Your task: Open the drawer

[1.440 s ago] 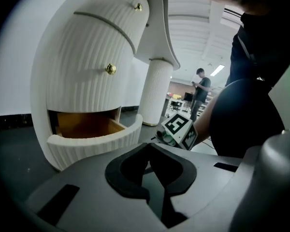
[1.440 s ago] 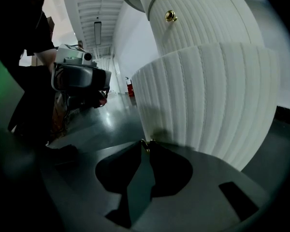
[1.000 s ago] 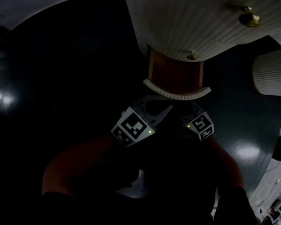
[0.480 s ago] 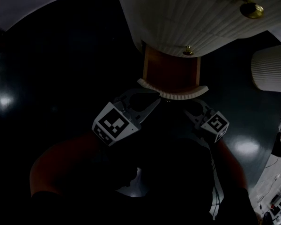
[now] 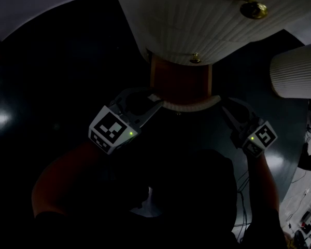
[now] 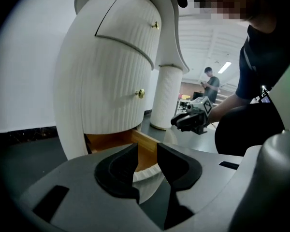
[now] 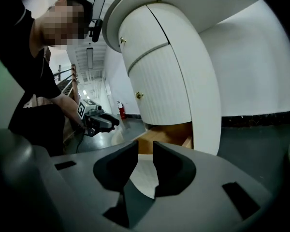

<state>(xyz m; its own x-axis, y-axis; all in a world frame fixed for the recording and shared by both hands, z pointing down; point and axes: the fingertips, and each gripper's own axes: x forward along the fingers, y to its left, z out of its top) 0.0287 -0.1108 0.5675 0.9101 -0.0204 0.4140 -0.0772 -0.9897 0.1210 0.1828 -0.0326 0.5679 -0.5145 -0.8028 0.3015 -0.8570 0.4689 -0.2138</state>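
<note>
The white ribbed cabinet (image 5: pixel 207 19) has its bottom drawer (image 5: pixel 180 84) pulled out, showing a brown wooden inside behind a curved white front (image 5: pixel 192 106). My left gripper (image 5: pixel 145 100) hovers at the left end of that front. Its jaws have just been opening; they stand apart and the pads press on nothing. In the left gripper view the drawer front (image 6: pixel 146 177) shows through the gap of the left gripper (image 6: pixel 146 151). My right gripper (image 5: pixel 229 107) is off the front's right end, raised, jaws apart and empty. The right gripper view shows the right gripper (image 7: pixel 145 151) and the drawer (image 7: pixel 166 132) beyond it.
Brass knobs (image 5: pixel 195 59) (image 5: pixel 254 9) sit on the cabinet fronts above the drawer. A white ribbed column (image 5: pixel 295 77) stands to the right. The floor (image 5: pixel 57 87) is dark and glossy. Another person (image 6: pixel 211 83) stands far back in the room.
Both grippers have drawn apart from the middle of the drawer front: the left went left and its jaws opened, the right went right and upward. The drawer stays pulled out.
</note>
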